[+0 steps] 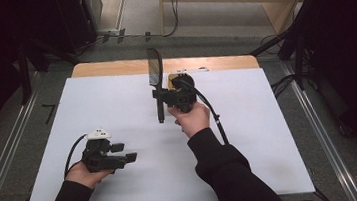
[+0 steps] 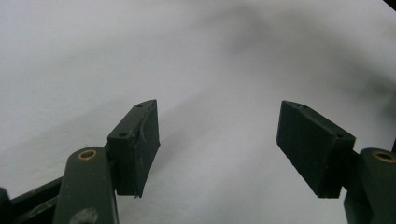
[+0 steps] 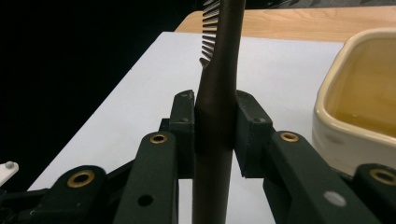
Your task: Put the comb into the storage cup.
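A dark comb (image 1: 154, 70) with a long handle is clamped between the jaws of my right gripper (image 1: 164, 98) at the far middle of the table. In the right gripper view the pads press on both sides of the comb's handle (image 3: 219, 70), and its teeth point left above my right gripper (image 3: 218, 100). My left gripper (image 1: 125, 152) rests at the front left in a hand. In its own view my left gripper (image 2: 217, 105) stands open over bare white surface with nothing between the pads.
A cream dish (image 3: 355, 135) with a yellowish inside sits just right of the comb, partly hidden behind the right gripper in the high view (image 1: 175, 75). A white sheet (image 1: 116, 102) covers the wooden table (image 1: 112, 67). Dark stands and cables surround the table.
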### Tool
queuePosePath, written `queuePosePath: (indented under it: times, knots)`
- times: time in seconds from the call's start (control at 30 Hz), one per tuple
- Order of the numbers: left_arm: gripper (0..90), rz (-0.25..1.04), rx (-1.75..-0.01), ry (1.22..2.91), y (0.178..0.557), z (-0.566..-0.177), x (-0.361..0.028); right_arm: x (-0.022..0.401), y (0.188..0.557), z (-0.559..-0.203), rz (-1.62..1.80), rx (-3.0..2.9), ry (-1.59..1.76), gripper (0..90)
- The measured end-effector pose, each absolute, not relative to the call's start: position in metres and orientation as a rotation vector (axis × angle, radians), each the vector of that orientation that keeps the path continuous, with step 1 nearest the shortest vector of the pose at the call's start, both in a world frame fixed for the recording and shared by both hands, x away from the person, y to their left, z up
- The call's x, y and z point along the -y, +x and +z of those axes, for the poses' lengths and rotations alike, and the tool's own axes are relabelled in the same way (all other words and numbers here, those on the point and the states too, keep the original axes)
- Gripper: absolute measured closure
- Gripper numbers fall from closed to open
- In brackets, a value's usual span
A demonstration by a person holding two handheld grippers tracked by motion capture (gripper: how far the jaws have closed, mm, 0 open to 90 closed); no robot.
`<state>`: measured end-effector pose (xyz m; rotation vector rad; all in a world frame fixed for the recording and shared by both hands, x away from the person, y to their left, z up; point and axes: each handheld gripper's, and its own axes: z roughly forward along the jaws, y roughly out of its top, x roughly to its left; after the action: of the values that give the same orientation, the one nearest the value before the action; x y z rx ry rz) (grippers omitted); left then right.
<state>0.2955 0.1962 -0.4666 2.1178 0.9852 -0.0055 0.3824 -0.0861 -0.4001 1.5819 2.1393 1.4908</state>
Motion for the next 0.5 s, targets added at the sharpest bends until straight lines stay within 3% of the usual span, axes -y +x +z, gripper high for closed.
queuePosePath:
  times: [0.5]
  knots:
    - [30.4,-0.01,-0.997,2.124,0.298,-0.467,-0.199,0.093,0.394,-0.387,1.497,-2.091,1.597,70.2]
